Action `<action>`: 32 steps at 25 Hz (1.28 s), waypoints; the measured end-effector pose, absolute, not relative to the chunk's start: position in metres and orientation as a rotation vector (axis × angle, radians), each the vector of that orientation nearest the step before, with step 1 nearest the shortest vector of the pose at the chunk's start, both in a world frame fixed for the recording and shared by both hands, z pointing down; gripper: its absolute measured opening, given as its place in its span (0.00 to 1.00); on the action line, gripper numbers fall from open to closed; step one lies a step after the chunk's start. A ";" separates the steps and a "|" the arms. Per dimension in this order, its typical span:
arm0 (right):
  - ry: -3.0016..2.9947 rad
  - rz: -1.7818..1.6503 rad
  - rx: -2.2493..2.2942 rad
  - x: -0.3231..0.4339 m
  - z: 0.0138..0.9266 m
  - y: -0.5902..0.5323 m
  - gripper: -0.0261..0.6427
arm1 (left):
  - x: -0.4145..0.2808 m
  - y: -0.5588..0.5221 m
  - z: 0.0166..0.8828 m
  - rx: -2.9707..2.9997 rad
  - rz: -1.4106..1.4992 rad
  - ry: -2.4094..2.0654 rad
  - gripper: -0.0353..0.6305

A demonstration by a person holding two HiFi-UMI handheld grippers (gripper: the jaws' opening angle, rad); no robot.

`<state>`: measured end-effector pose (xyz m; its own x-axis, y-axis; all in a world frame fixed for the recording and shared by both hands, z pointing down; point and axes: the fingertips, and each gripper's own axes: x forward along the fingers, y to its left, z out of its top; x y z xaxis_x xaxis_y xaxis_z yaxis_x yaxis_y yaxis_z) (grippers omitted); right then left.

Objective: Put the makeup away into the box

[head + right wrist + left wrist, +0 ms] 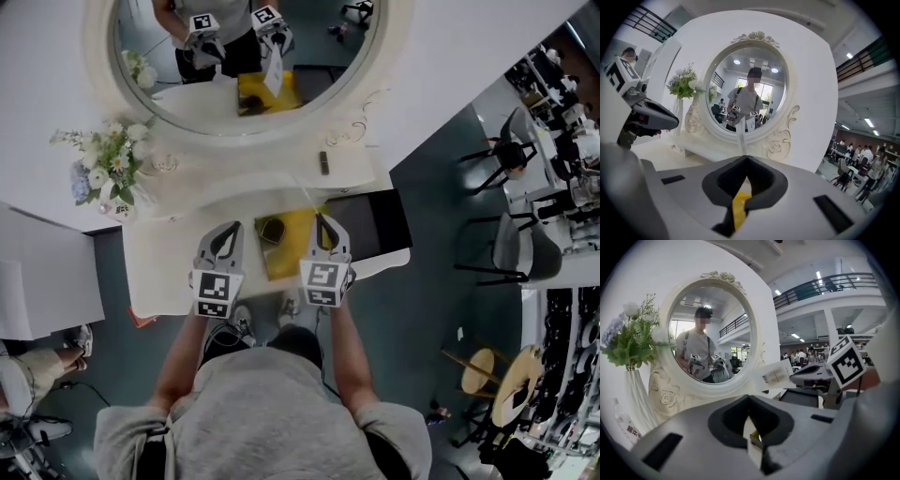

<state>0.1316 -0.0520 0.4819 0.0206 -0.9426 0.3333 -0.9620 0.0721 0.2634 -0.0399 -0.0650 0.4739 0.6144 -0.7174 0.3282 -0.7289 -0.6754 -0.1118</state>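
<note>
Looks like mid-carry: right gripper [319, 219] clamped on thin flat white sachet [776, 376] poking toward 12 o'clock and held off white vanity tabletop [169, 253]; left gripper [232, 228] at its 9 o'clock, jaws together on nothing. Open yellow box [284, 260] flat between the two, round dark compact [272, 230] inside at its 11 o'clock corner. Next move probably needs sachet tipped down toward 7 o'clock over bare box floor, jaws parted only once low, keeping sachet clear of rim.
</note>
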 end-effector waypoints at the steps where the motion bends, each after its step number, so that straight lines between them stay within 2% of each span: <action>1: -1.924 0.067 1.896 0.135 0.483 -0.047 0.06 | -0.037 -0.063 0.475 2.800 0.548 -1.237 0.06; 17: -1.744 0.181 1.901 0.169 0.549 0.013 0.06 | -0.012 -0.029 0.506 2.825 0.611 -1.074 0.05; 32: -1.685 0.228 1.787 0.181 0.609 0.022 0.06 | 0.000 -0.015 0.544 2.770 0.691 -1.034 0.05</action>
